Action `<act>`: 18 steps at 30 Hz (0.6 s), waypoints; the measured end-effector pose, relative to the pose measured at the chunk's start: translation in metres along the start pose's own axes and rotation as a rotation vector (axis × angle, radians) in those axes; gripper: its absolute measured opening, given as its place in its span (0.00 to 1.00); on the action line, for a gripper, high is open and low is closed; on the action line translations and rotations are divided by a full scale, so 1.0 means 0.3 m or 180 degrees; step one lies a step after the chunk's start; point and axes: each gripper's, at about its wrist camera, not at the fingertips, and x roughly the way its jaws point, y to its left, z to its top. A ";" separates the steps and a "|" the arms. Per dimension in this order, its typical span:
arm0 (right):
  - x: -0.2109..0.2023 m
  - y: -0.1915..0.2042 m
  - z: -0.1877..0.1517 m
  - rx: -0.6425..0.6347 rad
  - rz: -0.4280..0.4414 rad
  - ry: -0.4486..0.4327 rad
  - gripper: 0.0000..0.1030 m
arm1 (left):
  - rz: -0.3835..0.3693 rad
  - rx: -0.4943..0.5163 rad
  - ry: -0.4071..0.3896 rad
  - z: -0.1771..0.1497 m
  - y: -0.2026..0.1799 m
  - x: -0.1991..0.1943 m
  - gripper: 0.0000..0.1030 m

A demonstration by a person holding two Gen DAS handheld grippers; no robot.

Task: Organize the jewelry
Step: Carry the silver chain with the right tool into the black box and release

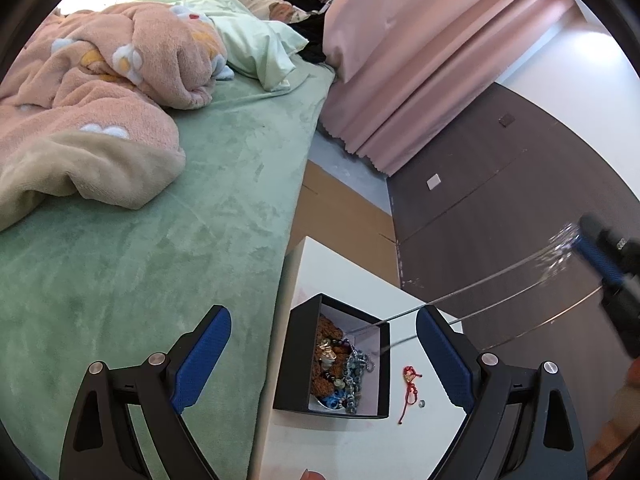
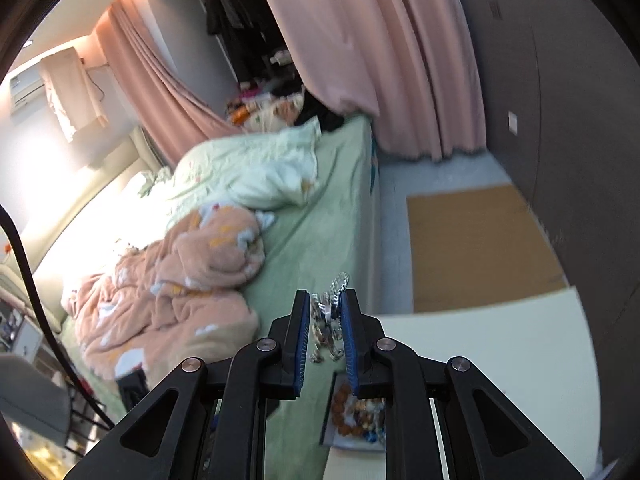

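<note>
While the black box [image 1: 294, 364] already holds most beads, right gripper [image 2: 325, 322] pinches a silver chain [image 2: 327, 312] above it, left gripper [image 1: 324, 354] spread empty, red cord [image 1: 409, 386] left on the table [image 1: 344, 276].

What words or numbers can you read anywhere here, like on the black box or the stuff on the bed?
None can be read.
Black box: no writing shows on its walls.
Right claw: a tiny pale mark on its black body, too blurred to read.
Pink blanket: only flower and cartoon pictures, no letters.
Clutter past the bed: packages too small and blurred to read.
</note>
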 end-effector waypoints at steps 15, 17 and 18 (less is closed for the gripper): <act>-0.003 -0.321 -0.198 0.0520 -0.0020 0.0208 0.48 | 0.0041 0.0243 0.0048 -0.050 -0.090 0.034 0.91; -0.014 -0.386 -0.229 0.0629 -0.0064 0.0251 0.48 | 0.0035 0.0326 0.0057 -0.066 -0.120 0.039 0.91; -0.017 -0.412 -0.241 0.0666 -0.0089 0.0270 0.48 | 0.0030 0.0372 0.0065 -0.075 -0.137 0.042 0.91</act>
